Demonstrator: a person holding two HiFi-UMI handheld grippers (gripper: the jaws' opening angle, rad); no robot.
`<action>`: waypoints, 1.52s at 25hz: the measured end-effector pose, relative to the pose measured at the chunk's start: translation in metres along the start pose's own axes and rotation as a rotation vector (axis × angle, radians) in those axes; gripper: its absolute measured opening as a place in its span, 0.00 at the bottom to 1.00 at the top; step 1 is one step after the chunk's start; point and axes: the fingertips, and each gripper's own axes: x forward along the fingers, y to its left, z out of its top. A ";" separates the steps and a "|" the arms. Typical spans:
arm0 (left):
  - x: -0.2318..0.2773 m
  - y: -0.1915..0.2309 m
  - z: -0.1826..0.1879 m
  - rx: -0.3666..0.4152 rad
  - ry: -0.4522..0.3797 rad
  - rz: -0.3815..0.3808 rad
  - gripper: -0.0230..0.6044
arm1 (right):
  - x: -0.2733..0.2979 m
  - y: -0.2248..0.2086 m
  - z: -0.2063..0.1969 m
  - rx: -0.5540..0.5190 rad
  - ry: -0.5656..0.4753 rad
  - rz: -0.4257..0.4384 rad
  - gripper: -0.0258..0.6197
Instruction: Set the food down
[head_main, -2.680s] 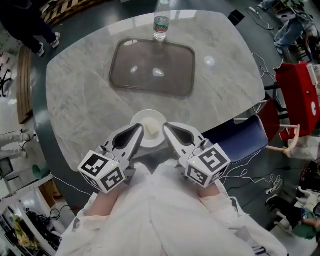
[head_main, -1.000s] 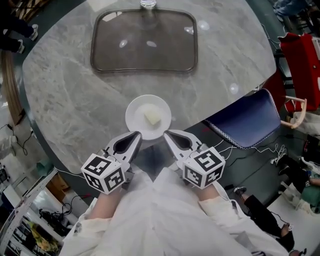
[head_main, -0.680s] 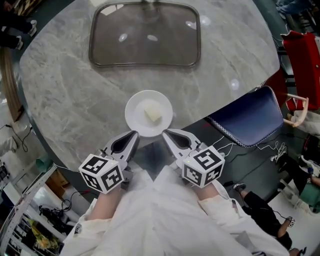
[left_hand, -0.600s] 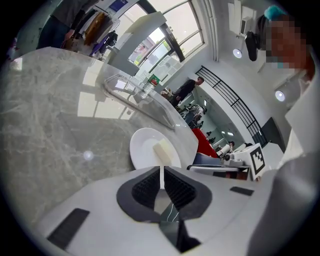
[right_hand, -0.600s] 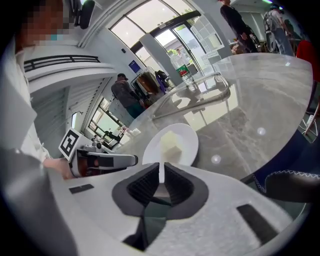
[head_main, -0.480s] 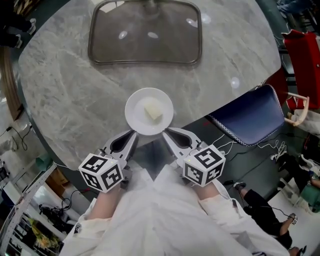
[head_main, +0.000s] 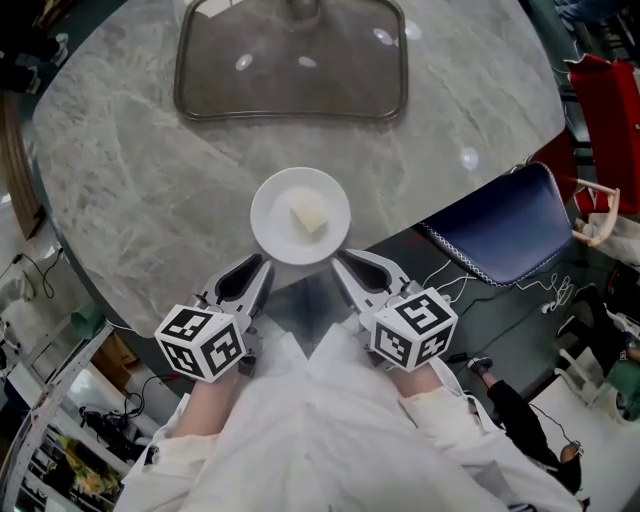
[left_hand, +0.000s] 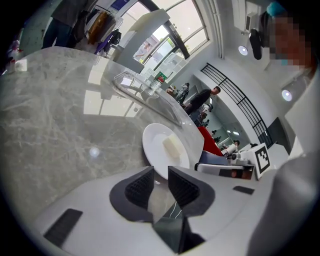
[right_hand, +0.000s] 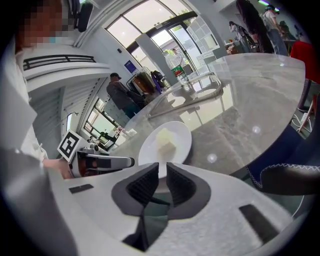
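A pale cube of food (head_main: 309, 217) lies on a small white plate (head_main: 270, 200) that sits near the front edge of the grey marble table (head_main: 140, 190). My left gripper (head_main: 262, 263) is shut on the plate's near-left rim, my right gripper (head_main: 338, 260) on its near-right rim. In the left gripper view the plate (left_hand: 152, 145) with the food (left_hand: 173, 147) runs into the narrow gap of that gripper (left_hand: 159, 176). The right gripper view shows the same: plate (right_hand: 182, 140), food (right_hand: 165, 139), gripper (right_hand: 161, 172).
A dark rectangular tray (head_main: 290, 80) lies farther back on the table, with a bottle's base (head_main: 300, 10) behind it. A blue chair (head_main: 500, 235) stands at the table's right edge, a red object (head_main: 605, 110) beyond it. People stand in the background.
Both grippers have carried the plate forward from over the table's edge to farther onto the table. Over the last half second it barely moved.
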 end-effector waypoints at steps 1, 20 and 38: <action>0.000 0.001 0.000 -0.007 0.002 0.003 0.19 | 0.000 0.000 0.001 0.000 -0.001 -0.004 0.05; 0.012 0.004 0.002 -0.010 0.038 0.004 0.23 | 0.005 -0.018 -0.001 0.086 0.002 -0.094 0.16; 0.015 0.005 0.005 -0.039 0.015 0.021 0.23 | 0.013 -0.022 -0.004 0.149 0.008 -0.070 0.16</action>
